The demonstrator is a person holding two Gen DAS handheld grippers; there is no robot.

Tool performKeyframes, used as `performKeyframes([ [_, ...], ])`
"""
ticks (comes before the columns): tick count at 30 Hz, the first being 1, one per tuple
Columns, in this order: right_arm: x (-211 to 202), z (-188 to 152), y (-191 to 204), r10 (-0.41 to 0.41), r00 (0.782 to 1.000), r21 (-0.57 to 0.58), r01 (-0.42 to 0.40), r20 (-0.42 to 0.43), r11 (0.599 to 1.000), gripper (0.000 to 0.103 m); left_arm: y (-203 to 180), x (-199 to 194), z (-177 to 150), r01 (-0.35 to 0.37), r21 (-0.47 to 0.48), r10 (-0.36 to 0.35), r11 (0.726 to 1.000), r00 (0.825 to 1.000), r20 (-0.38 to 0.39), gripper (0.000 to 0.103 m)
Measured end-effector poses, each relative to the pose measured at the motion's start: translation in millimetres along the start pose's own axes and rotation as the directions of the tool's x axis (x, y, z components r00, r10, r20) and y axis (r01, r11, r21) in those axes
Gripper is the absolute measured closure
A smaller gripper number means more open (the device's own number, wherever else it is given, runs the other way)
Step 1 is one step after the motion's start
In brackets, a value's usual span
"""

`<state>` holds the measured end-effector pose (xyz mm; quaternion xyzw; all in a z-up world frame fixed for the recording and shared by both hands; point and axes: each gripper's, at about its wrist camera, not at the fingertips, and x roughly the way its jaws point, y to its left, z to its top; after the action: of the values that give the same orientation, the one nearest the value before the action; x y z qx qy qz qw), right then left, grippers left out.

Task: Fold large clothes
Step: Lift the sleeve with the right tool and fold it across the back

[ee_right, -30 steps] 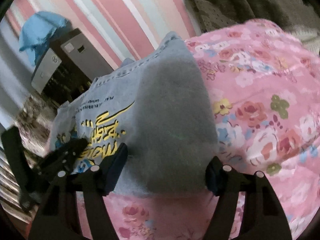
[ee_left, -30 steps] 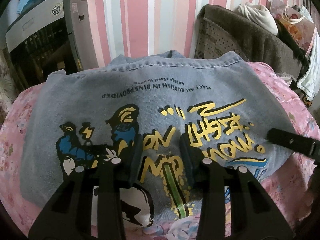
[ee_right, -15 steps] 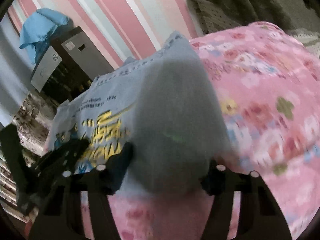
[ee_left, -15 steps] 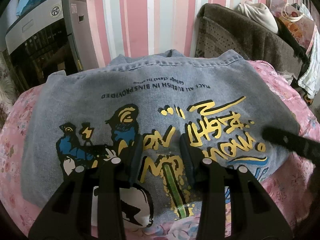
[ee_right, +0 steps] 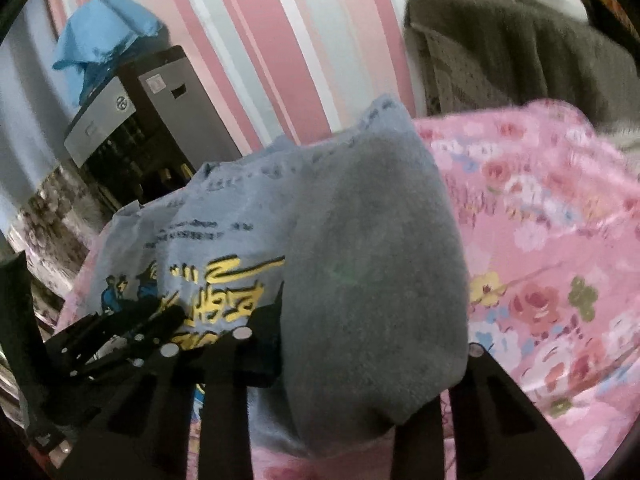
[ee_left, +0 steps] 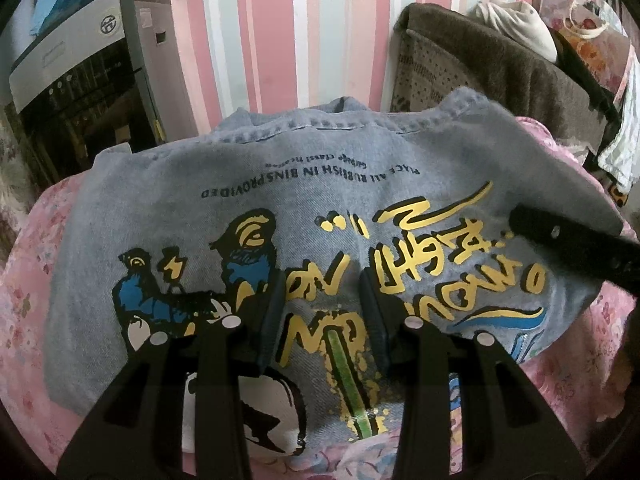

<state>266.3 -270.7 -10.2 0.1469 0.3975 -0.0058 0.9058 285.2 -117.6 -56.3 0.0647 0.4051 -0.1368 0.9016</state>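
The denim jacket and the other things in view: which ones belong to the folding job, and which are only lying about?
For the job:
- denim jacket
- left tool
- right tool
- pink floral bedspread

Lying about:
- brown blanket
- white cloth
- blue cloth
- grey appliance

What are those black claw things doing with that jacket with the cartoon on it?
A person is folding a denim jacket on a pink flowery blanket, with a gripper in each hand. The left gripper hovers open over the printed back. The right gripper has the jacket's right side between its fingers, lifted so the plain grey inside shows.
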Motion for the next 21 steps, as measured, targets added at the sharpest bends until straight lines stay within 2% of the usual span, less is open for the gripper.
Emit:
performKeyframes([
  [1,-5,4,8,-0.005,1.000,-0.019,0.005,0.010,1.000,0.073,1,-2,0,0.006,0.002,-0.006,1.000,1.000,-0.006,0.064],
  [4,-17,13,35,-0.021,0.999,-0.090,0.024,0.036,0.996,0.074,15,-15,2,0.052,-0.026,-0.053,0.998,0.998,-0.025,0.044],
  [5,-21,17,47,-0.027,0.999,-0.118,0.032,0.043,0.992,0.074,23,-23,3,0.065,-0.029,-0.065,0.997,0.998,-0.018,0.043],
  [6,-24,21,60,-0.031,0.998,-0.146,0.037,0.047,0.989,0.074,33,-32,3,0.057,-0.021,-0.057,0.998,0.998,0.002,0.043],
  [9,-29,29,89,-0.041,0.998,-0.204,0.052,0.057,0.978,0.075,64,-56,3,0.008,0.022,-0.009,1.000,0.998,0.055,0.027],
  [13,-30,37,134,-0.045,0.997,-0.261,0.058,0.056,0.964,0.077,120,-69,3,-0.064,0.033,0.062,0.997,0.995,0.074,0.026],
  [14,-29,38,150,-0.048,0.997,-0.288,0.061,0.054,0.956,0.077,138,-71,2,-0.103,0.017,0.102,0.994,0.991,0.081,0.026],
  [19,-11,34,226,-0.054,0.998,-0.417,0.059,0.023,0.907,0.078,201,-79,-1,-0.164,-0.044,0.167,0.986,0.982,0.087,0.026],
  [21,7,24,253,-0.063,0.998,-0.464,0.050,-0.014,0.885,0.078,219,-82,-6,-0.193,-0.060,0.198,0.979,0.976,0.089,0.026],
])
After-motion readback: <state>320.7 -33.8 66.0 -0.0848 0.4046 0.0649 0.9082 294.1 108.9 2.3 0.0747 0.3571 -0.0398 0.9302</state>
